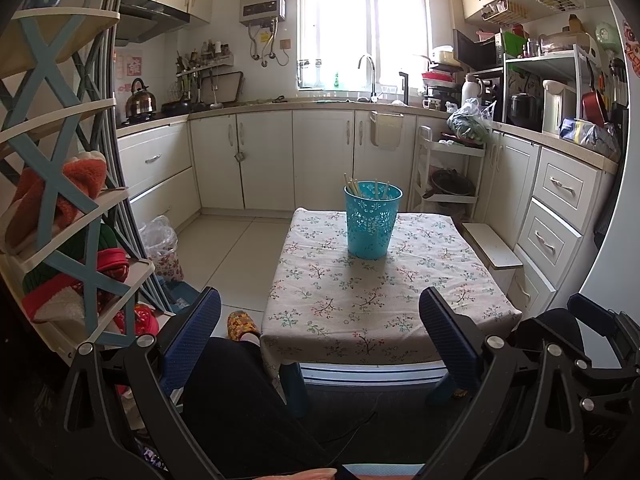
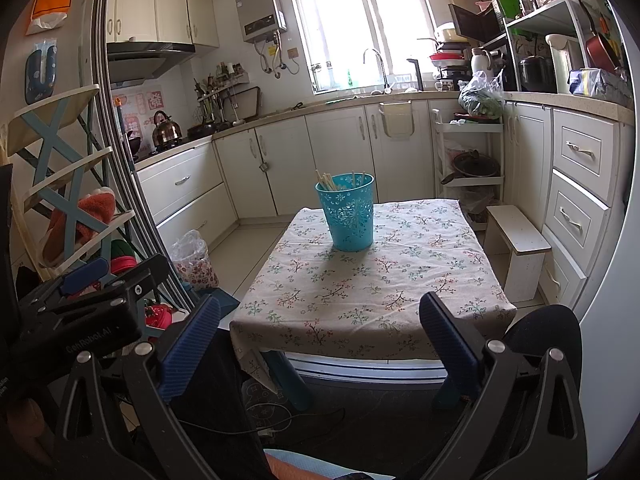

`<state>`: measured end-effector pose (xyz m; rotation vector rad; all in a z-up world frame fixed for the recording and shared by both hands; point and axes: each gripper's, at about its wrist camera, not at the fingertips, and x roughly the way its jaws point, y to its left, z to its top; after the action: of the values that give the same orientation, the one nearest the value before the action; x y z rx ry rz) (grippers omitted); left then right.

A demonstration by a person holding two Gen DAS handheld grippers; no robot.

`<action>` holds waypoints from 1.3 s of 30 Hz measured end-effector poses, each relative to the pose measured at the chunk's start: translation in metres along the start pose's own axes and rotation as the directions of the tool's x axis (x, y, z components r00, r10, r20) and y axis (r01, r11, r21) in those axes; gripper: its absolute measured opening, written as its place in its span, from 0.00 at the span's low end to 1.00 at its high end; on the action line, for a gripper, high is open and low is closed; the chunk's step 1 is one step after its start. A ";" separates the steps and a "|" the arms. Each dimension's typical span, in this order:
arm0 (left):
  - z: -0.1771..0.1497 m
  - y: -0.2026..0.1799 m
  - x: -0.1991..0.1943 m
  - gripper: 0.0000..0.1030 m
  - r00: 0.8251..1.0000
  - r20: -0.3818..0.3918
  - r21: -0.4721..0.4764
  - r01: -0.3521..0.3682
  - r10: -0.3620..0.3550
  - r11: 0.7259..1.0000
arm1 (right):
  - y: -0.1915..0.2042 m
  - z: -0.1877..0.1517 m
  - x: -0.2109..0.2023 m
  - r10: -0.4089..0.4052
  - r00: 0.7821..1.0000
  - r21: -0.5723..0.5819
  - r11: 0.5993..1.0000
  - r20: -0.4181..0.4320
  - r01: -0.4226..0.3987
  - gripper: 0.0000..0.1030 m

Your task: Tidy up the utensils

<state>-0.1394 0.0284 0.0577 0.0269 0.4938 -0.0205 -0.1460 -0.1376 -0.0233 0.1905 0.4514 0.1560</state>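
Left wrist view: the left gripper [image 1: 320,344] hangs low before a small counter [image 1: 460,304] draped in a floral cloth, its jaws released wide and holding nothing. One turquoise perforated basket [image 1: 372,222] stands upright toward the far middle of the cloth, well apart from the gripper. Pale chopsticks [image 1: 352,185] lean inside it, tips above the rim; at least five show, though the exact count is hard to tell. The right gripper's frame shows at the lower right edge. Right wrist view: the right gripper [image 2: 320,344] sits equally low and far back, jaws likewise spread and empty. The same single basket [image 2: 349,212] stands left of centre with the chopsticks [image 2: 326,181] clustered at its left rim. No other utensils lie on the cloth. The utensils all appear gathered already, so the task looks close to done or not yet begun. If a chopstick must be taken, the approach should probably come from above, pinching one tip cleanly while the other gripper steadies the light basket against tipping
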 end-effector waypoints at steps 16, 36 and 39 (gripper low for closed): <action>-0.001 0.000 0.000 0.93 1.000 0.001 0.001 0.000 0.000 1.000 | 0.002 -0.001 0.000 -0.001 1.000 0.001 1.000 -0.001 0.001 0.93; 0.001 -0.002 -0.003 0.93 1.000 0.005 0.002 -0.003 0.003 1.000 | 0.003 -0.001 -0.001 0.002 1.000 -0.003 1.000 0.001 -0.002 0.93; 0.001 -0.002 -0.003 0.93 1.000 0.005 0.002 -0.002 0.002 1.000 | 0.003 -0.001 -0.001 0.002 1.000 -0.003 1.000 0.001 -0.002 0.93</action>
<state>-0.1415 0.0266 0.0594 0.0293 0.4885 -0.0188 -0.1477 -0.1351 -0.0230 0.1883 0.4502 0.1582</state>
